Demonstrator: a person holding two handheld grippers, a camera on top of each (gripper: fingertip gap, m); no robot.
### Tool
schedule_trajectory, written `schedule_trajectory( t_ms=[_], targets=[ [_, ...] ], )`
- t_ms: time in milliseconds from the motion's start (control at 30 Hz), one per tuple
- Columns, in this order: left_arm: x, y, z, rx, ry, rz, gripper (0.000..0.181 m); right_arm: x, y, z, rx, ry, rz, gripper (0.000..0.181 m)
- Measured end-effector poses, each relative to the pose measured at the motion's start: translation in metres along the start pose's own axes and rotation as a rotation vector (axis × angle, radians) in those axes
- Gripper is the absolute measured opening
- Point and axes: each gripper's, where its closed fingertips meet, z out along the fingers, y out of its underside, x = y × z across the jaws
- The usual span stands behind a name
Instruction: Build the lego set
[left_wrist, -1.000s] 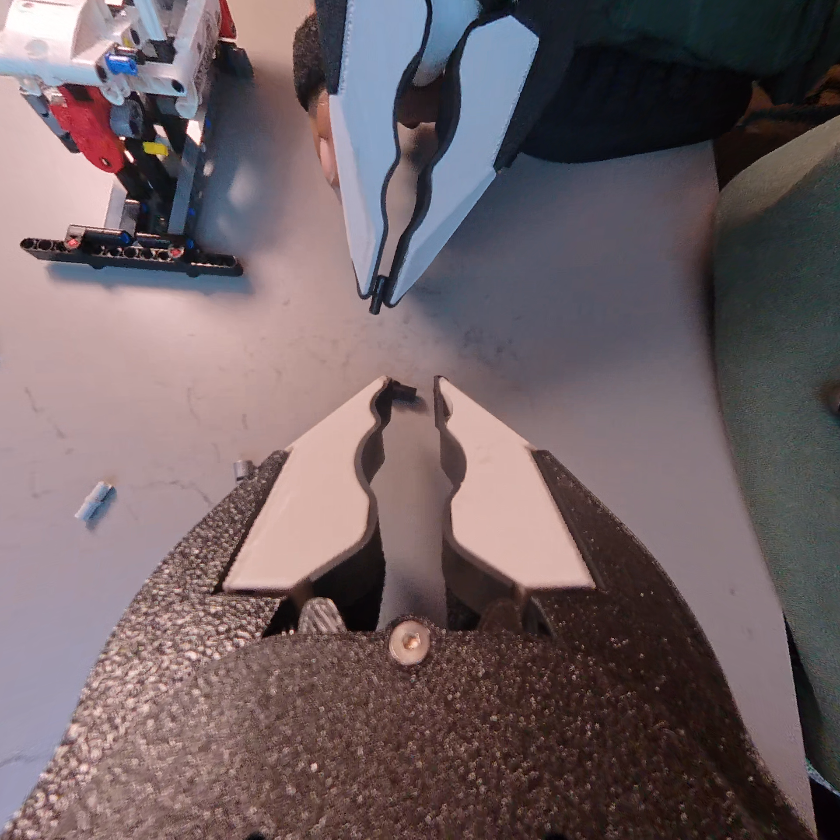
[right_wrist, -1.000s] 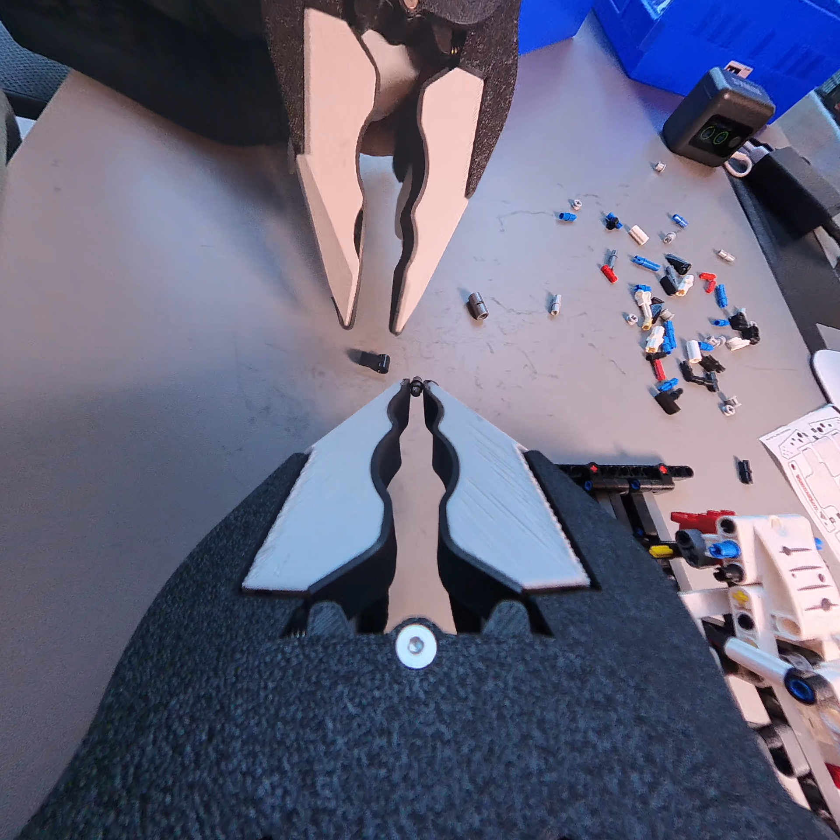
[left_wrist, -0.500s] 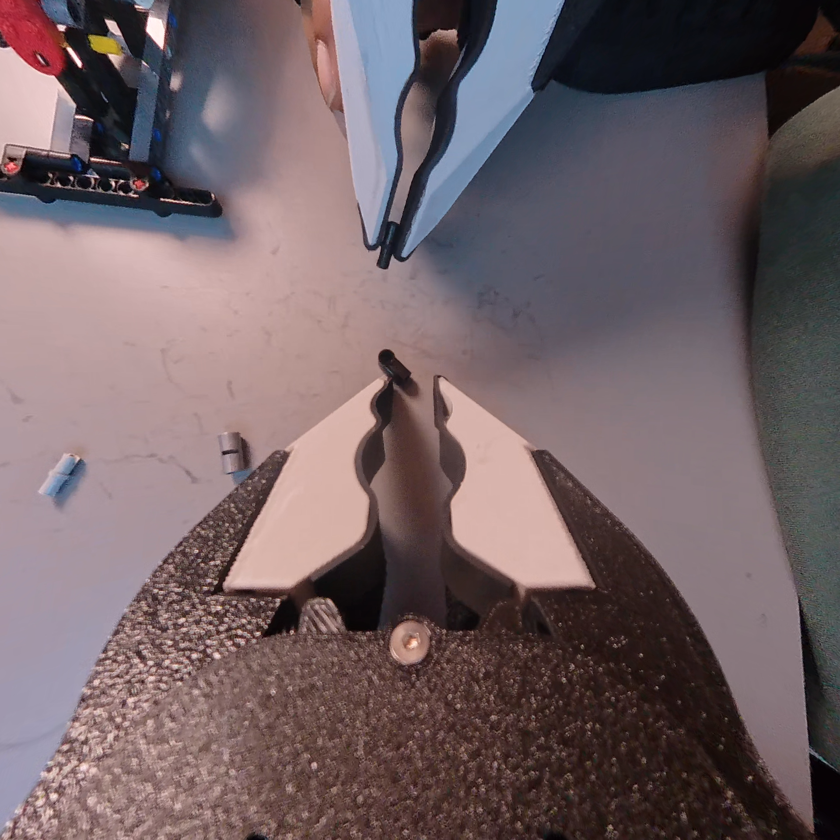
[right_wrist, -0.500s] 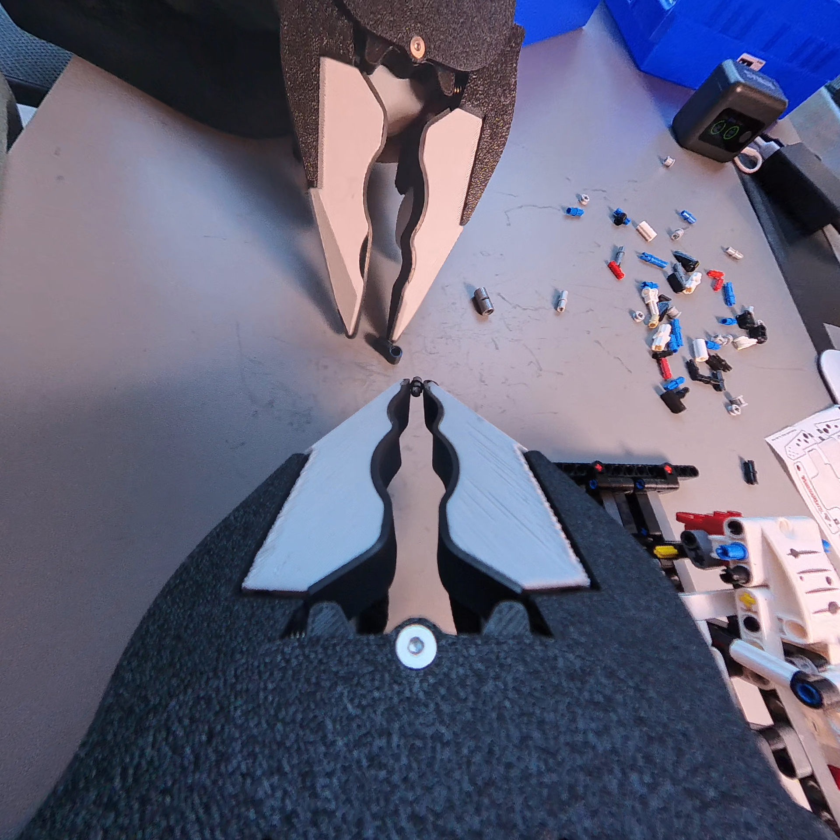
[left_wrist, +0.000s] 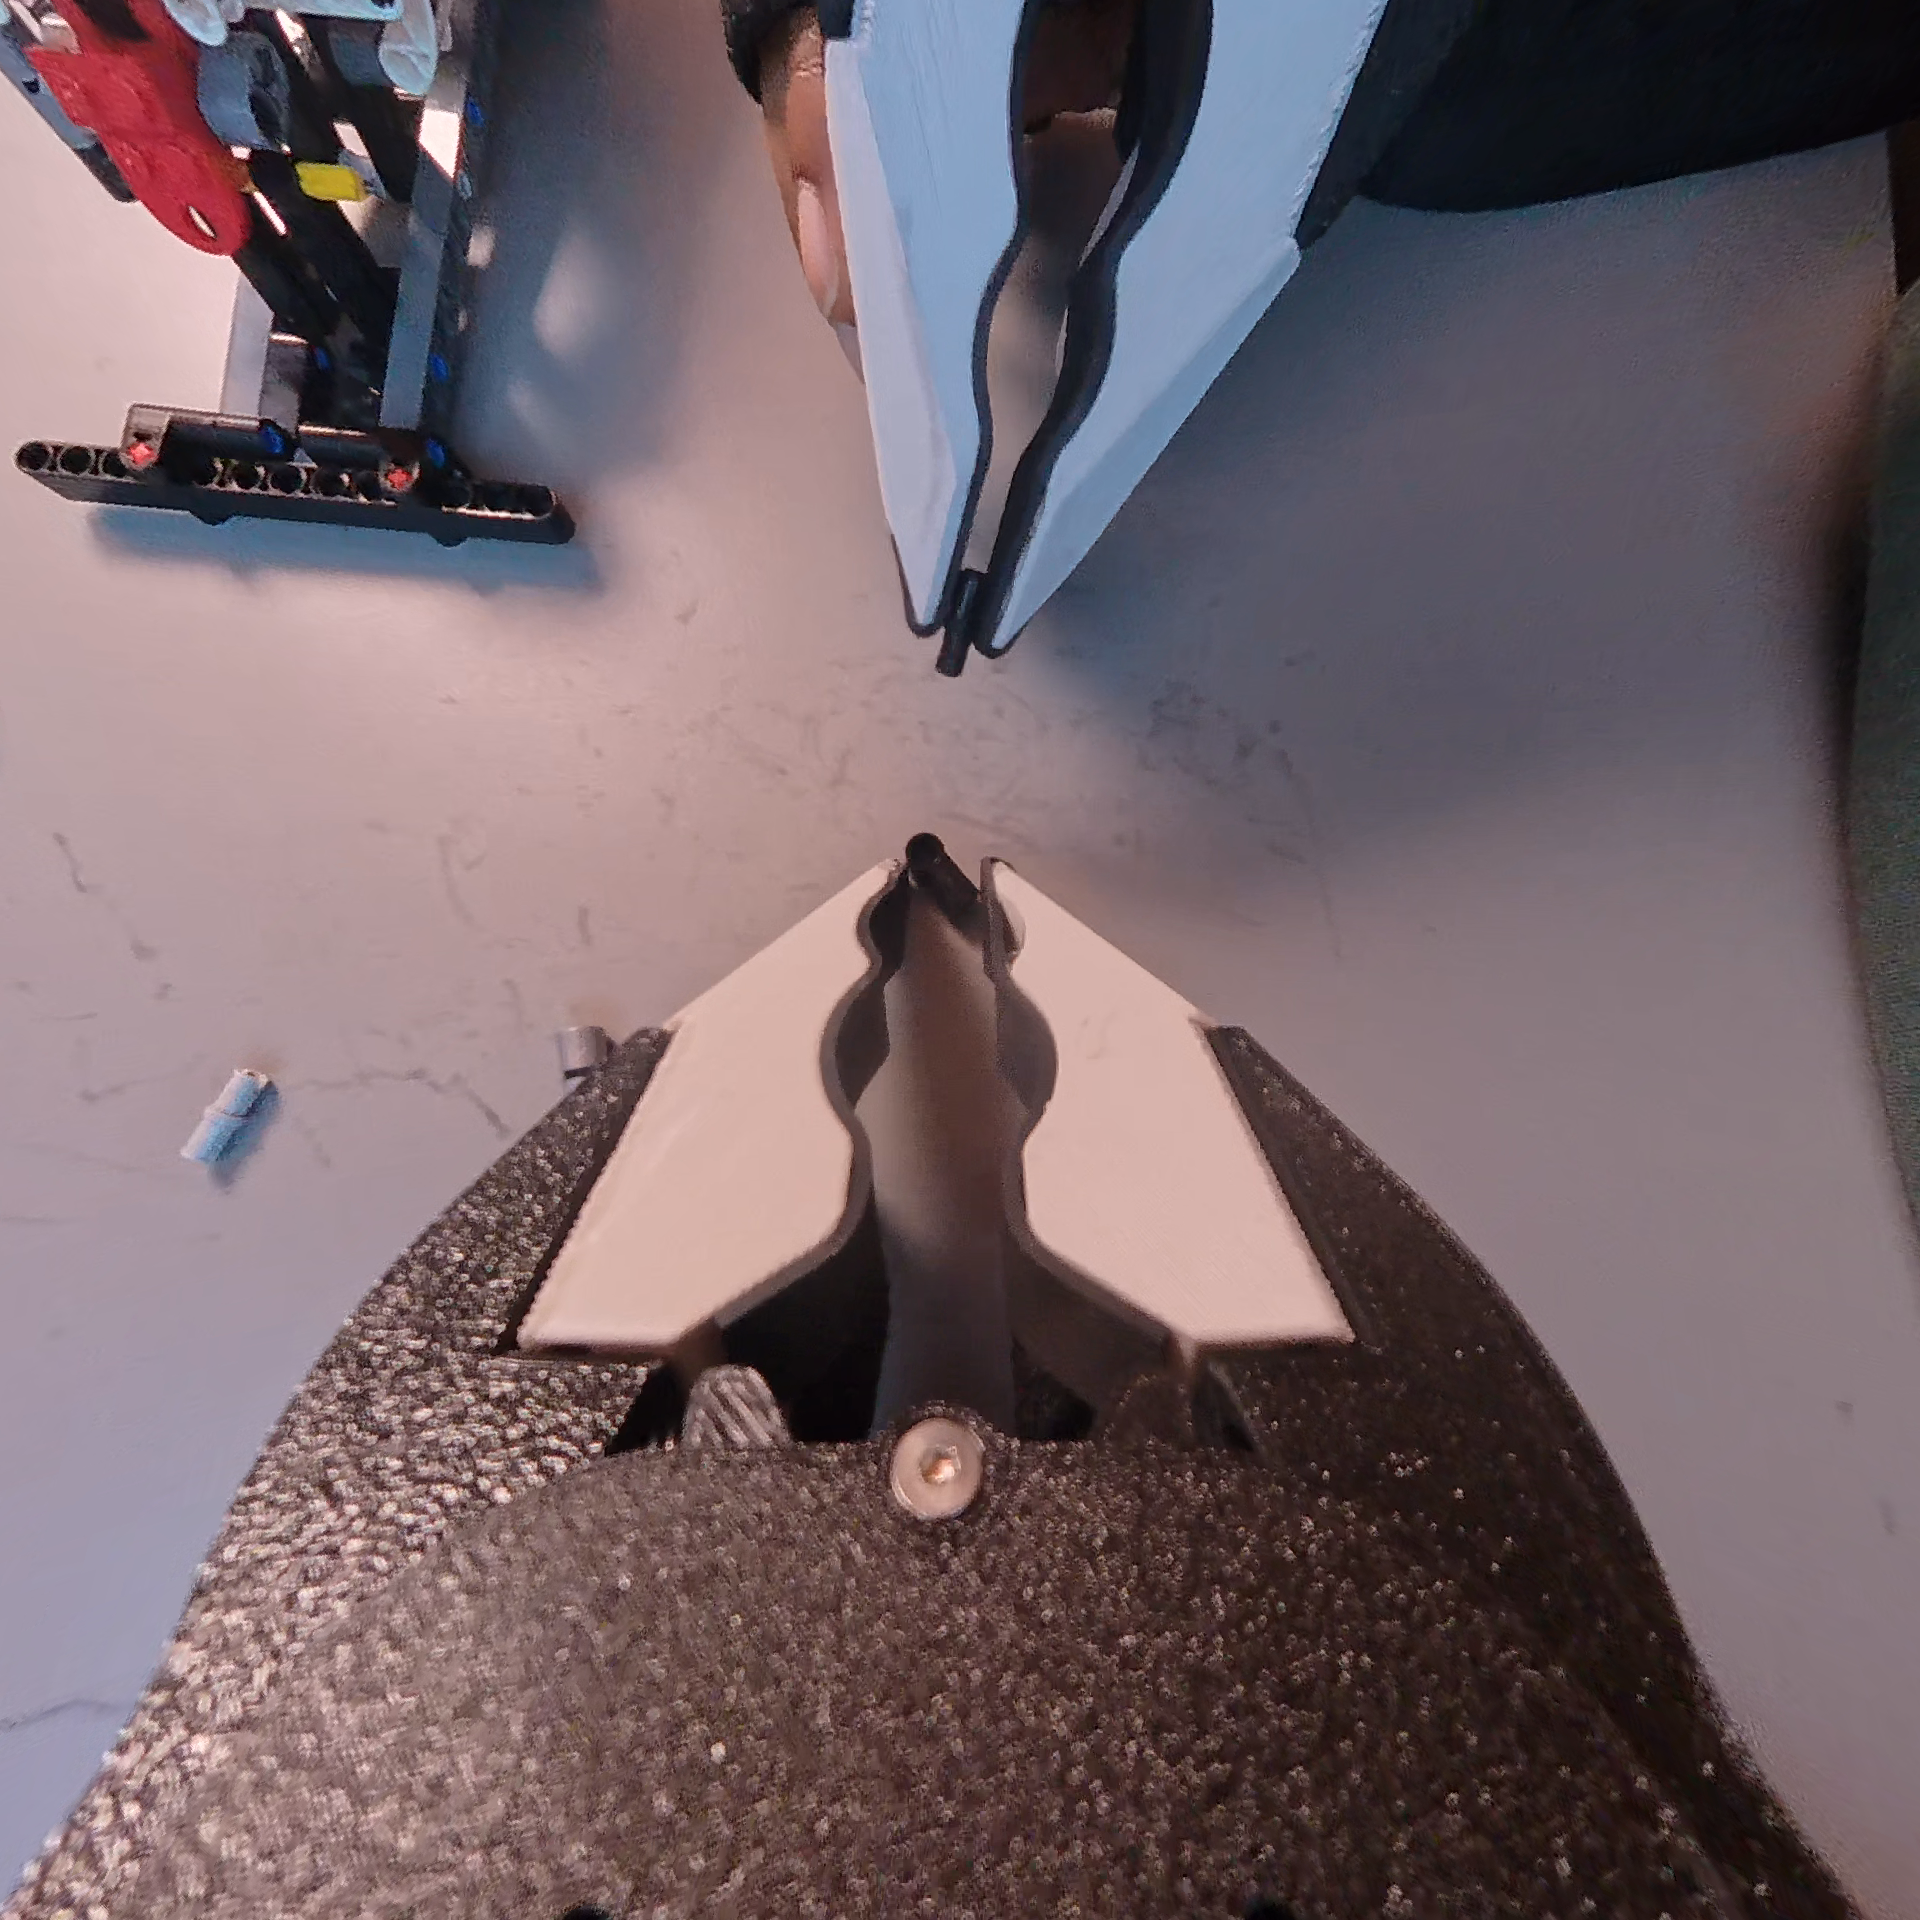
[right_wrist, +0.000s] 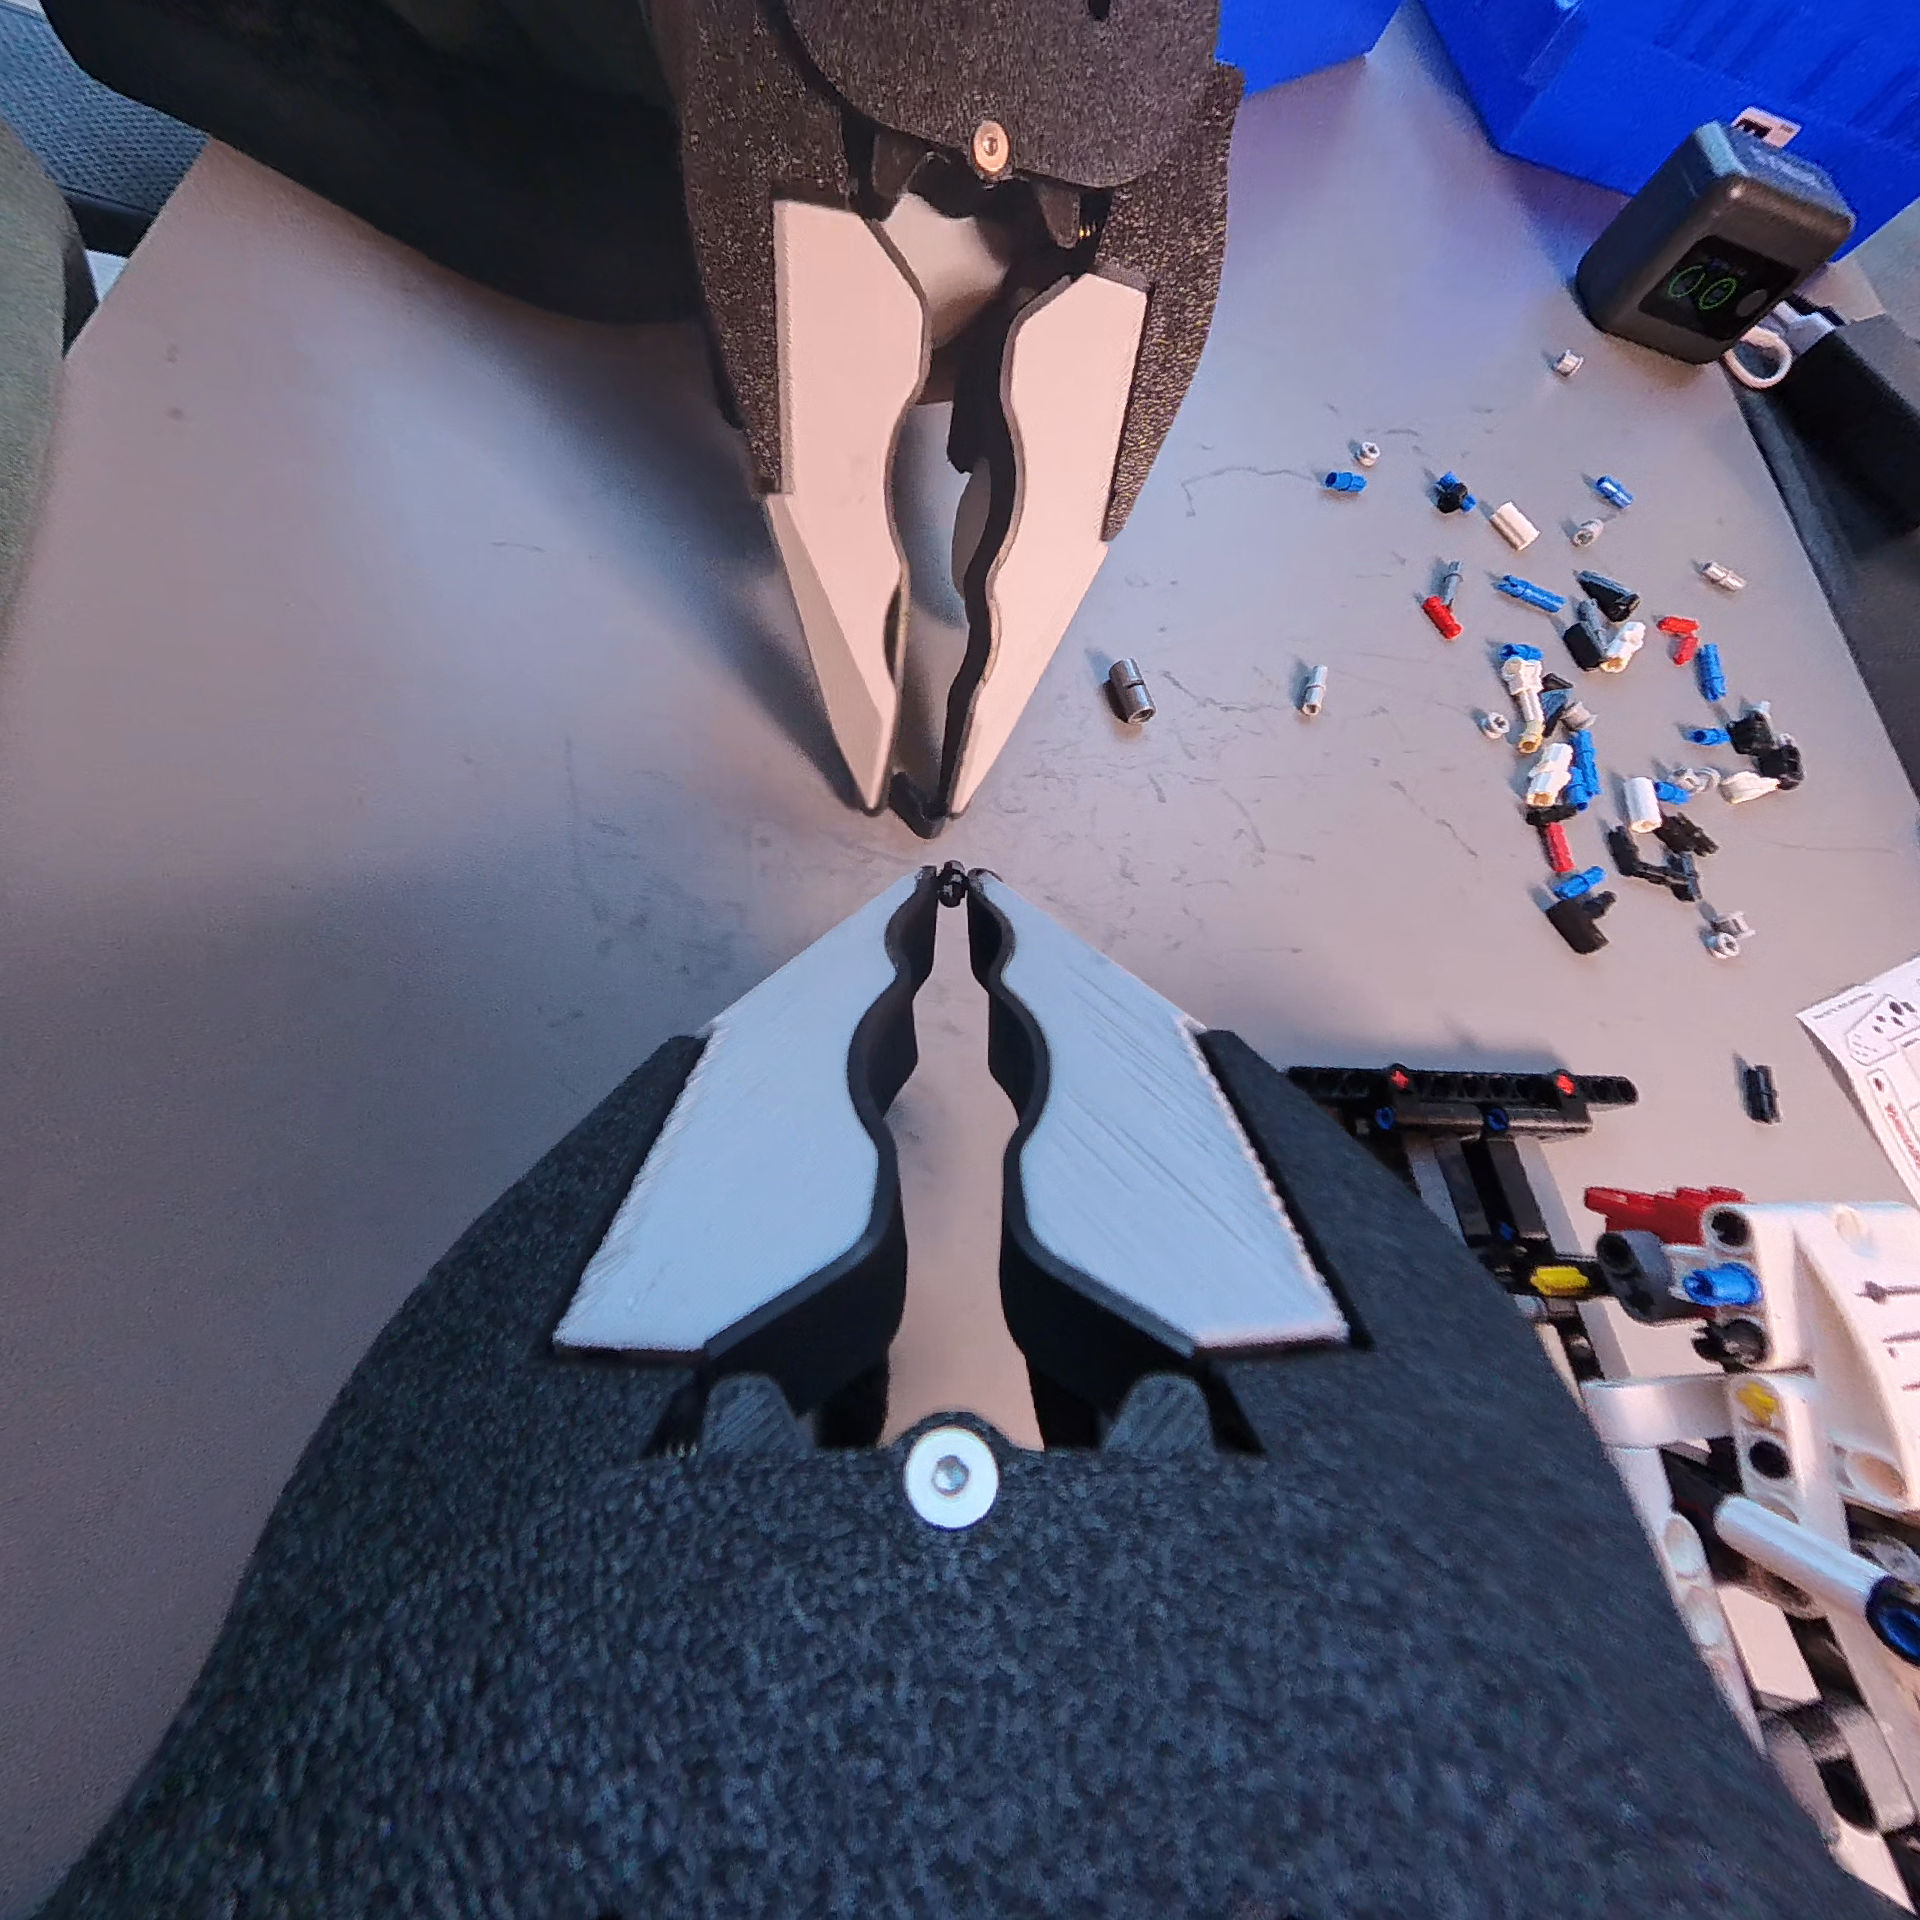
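now, you have two tiny black lego pieces in play, and both are stiff, featherlight plastic with smooth rounded sides, so i judge they will squirt out or roll if pinched off-centre; take each across the middle of its barrel, squarely between the tips. your right gripper (right_wrist: 948, 883) is clenched on a small black pin (right_wrist: 949, 885), which pokes just past the tips, seen from the far side as a short stub (left_wrist: 954, 636) pointing down at the table (left_wrist: 1351, 831). your left gripper (left_wrist: 940, 878) is narrowed around a black connector (left_wrist: 940, 873) lying between its tips at a slant; in the right wrist view the same piece (right_wrist: 914, 802) sits right at those tips, low against the table, but whether the fingers already bite on it or just flank it i cannot tell. the two grippers face each other tip to tip, near but apart. the half-built model (right_wrist: 1662, 1299) stands off to the right in the right wrist view, and the scatter of loose pieces (right_wrist: 1600, 707) lies far right. a grey sleeve (left_wrist: 231, 1117) rests to the left of your left gripper.
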Motion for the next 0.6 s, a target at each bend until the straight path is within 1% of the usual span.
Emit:
schedule_trajectory(
  t_ms=[300, 433, 600],
  targets=[
    [-0.004, -0.002, 0.003, 0.005, 0.053, 0.07, 0.007, -0.003, 0.001, 0.003, -0.004, -0.019, 0.007, 0.005],
    [0.011, -0.007, 0.008, 0.005, 0.121, 0.126, 0.006, -0.007, 0.003, 0.003, -0.017, -0.041, 0.008, 0.005],
    [0.017, -0.011, 0.011, 0.003, 0.139, 0.158, 0.009, -0.016, 0.002, 0.002, -0.032, -0.09, 0.02, 0.005]
  ],
)
